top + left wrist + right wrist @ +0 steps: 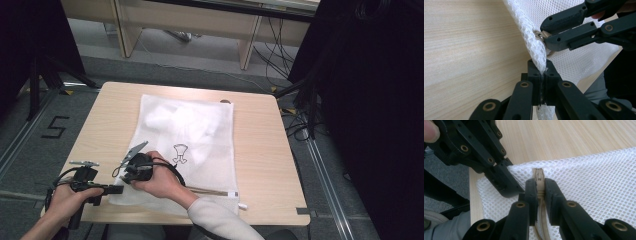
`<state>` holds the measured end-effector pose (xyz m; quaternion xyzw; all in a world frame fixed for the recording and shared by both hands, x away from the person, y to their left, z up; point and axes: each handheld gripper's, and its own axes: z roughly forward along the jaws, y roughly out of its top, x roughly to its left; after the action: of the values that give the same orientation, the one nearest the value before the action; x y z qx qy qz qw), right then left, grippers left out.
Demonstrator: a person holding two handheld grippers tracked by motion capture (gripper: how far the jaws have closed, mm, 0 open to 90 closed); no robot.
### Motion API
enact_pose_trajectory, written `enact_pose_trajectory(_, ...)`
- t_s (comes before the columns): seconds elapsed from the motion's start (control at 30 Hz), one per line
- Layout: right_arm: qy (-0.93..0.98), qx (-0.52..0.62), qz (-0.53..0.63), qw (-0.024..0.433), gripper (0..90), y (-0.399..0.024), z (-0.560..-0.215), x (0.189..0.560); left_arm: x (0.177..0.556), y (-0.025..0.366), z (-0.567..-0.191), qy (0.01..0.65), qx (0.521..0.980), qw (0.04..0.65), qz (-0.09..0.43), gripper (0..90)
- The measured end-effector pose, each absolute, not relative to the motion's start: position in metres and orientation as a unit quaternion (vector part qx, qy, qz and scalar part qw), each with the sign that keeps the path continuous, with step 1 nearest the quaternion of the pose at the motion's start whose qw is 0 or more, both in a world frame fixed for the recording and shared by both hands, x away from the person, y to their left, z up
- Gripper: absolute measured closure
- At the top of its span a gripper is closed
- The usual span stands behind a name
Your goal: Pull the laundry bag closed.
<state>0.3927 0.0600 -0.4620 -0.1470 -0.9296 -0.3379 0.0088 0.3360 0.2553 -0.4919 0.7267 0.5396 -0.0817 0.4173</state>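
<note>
A white mesh laundry bag (200, 130) lies flat on the wooden table (265, 150), with white cloth inside and a small drawn figure (180, 152) on it. My left gripper (119, 189) is at the bag's near left corner and is shut on a fold of mesh (543, 71). My right gripper (127, 178) is just beside it, shut on the beige zipper pull (539, 173) at the end of the zipper (210, 191). In the left gripper view the right gripper (544, 37) pinches the pull (539, 35) just beyond my jaws.
The bag covers the table's middle; bare wood lies to its left and right. Dark curtains stand at both sides, a tripod (37, 80) at the left, cables (295, 115) on the floor at the right, and a wooden bench (190, 25) behind.
</note>
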Motion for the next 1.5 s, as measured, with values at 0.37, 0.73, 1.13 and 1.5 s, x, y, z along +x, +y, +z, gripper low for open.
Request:
enact_pose_trajectory(0.37,-0.930,-0.146,-0.337,0.011,82.5,0.056,-0.464,0.393,0.336,0.256,-0.492,0.545,0.717,0.425,-0.088,86.1)
enact_pose_trajectory(0.73,-0.933,-0.148,-0.326,0.011,82.6,0.051,-0.464,0.392,0.336,0.256,-0.491,0.546,0.714,0.429,-0.095,86.2)
enact_pose_trajectory(1.13,-0.937,-0.143,-0.319,0.014,82.6,0.046,-0.469,0.392,0.335,0.256,-0.490,0.551,0.709,0.431,-0.087,86.3)
enact_pose_trajectory(1.5,-0.938,-0.146,-0.314,0.024,82.7,0.040,-0.471,0.391,0.334,0.255,-0.490,0.551,0.711,0.429,-0.079,86.2)
